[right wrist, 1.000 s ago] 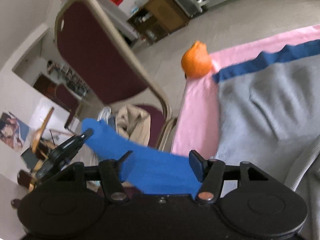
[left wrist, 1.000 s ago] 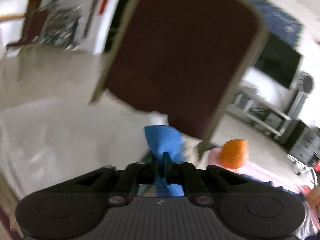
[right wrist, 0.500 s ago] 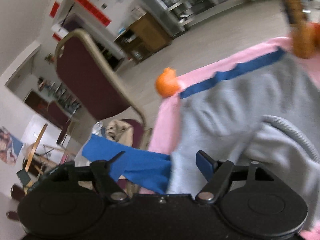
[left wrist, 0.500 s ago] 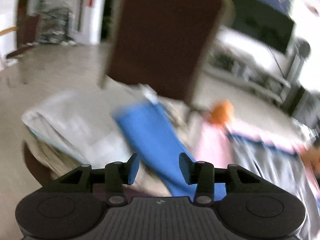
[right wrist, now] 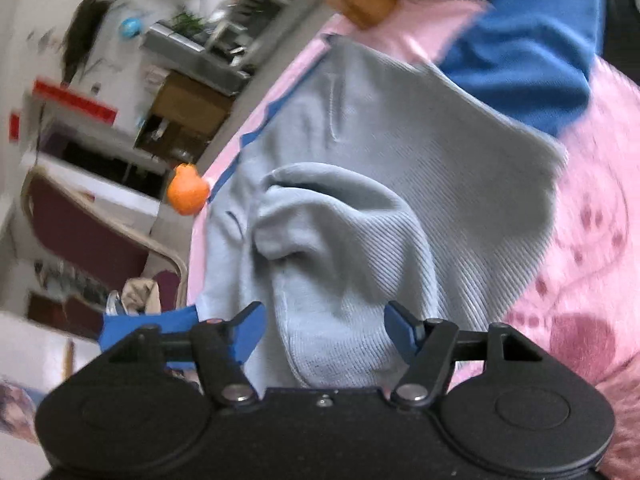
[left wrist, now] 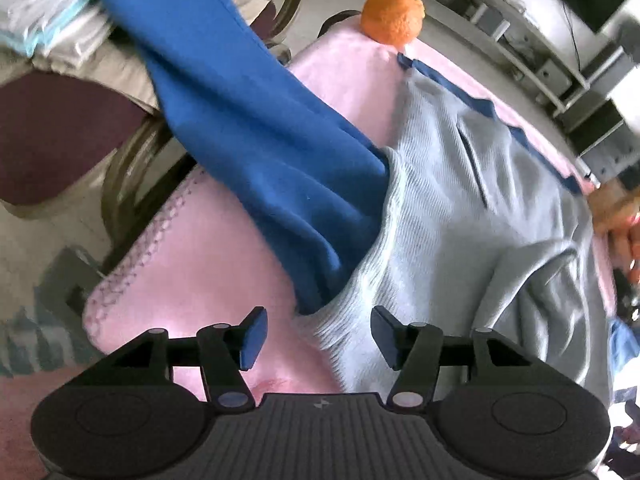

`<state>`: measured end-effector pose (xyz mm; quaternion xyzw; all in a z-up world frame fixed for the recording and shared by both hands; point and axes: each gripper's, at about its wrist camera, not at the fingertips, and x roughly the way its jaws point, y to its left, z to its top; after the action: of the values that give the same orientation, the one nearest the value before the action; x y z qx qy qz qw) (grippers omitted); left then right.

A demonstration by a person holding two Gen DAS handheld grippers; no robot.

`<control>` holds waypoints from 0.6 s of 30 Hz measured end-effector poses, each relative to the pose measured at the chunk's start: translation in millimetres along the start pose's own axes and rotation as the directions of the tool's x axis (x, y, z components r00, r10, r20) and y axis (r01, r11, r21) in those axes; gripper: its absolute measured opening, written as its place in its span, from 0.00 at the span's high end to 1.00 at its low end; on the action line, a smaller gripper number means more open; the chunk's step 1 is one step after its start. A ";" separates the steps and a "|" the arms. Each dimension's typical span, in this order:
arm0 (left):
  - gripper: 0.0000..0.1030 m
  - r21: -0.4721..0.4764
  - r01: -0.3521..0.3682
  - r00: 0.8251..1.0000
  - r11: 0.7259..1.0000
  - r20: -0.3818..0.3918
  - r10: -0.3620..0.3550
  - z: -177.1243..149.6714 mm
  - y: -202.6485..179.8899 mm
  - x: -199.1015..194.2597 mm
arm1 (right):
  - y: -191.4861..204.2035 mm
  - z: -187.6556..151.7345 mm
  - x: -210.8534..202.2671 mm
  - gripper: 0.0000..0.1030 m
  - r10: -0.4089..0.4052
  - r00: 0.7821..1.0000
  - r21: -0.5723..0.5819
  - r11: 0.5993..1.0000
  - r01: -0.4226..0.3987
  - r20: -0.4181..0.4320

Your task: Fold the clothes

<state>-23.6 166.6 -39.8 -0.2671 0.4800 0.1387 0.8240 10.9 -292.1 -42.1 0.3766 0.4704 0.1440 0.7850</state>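
A grey ribbed garment (left wrist: 472, 216) with blue trim lies rumpled on a pink blanket (left wrist: 200, 280). Its blue sleeve (left wrist: 248, 120) stretches from under the grey cloth out over the chair at the upper left. My left gripper (left wrist: 316, 328) hovers open just above the grey hem, holding nothing. In the right wrist view the same grey garment (right wrist: 400, 208) bulges in a raised fold, with another blue sleeve (right wrist: 524, 60) at the far upper right. My right gripper (right wrist: 324, 328) is open over the near end of that fold. The blue sleeve end (right wrist: 148, 324) shows at lower left.
An orange ball (left wrist: 392, 18) sits on the blanket's far corner (right wrist: 187, 194). A maroon chair (left wrist: 60, 140) with folded pale clothes (left wrist: 52, 20) stands to the left. Shelving and cabinets (left wrist: 540, 52) line the back of the room.
My left gripper has let go of the blue sleeve and opened; the sleeve now lies across the chair. Both grippers have swung from the chair side down over the grey garment.
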 end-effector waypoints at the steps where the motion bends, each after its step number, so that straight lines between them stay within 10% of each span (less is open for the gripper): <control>1: 0.46 -0.009 0.001 1.000 1.000 -0.009 -0.001 -1.0 -0.8 3.3 | -1.6 1.3 0.0 0.37 -0.002 1.000 -0.003 1.000 0.002 0.008; 8: 0.80 -0.079 -0.032 0.999 0.996 0.004 0.033 -8.9 -2.1 14.0 | -5.5 4.7 22.3 0.42 -0.254 0.966 -0.065 0.964 0.256 0.047; 13: 0.80 -0.116 -0.039 0.993 0.993 0.108 0.051 -22.0 9.9 -19.3 | -18.1 7.8 31.1 0.46 -0.407 0.911 -0.063 0.910 0.411 0.061; 18: 0.76 -0.101 -0.110 0.993 0.989 0.031 0.114 -18.2 14.9 1.1 | -22.1 6.9 28.0 0.47 -0.408 0.911 -0.085 0.907 0.412 0.063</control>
<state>-43.4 168.3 -52.5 -0.2779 0.4716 0.2133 0.8092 28.4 -294.0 -73.8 0.2345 0.5140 -0.0098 0.8251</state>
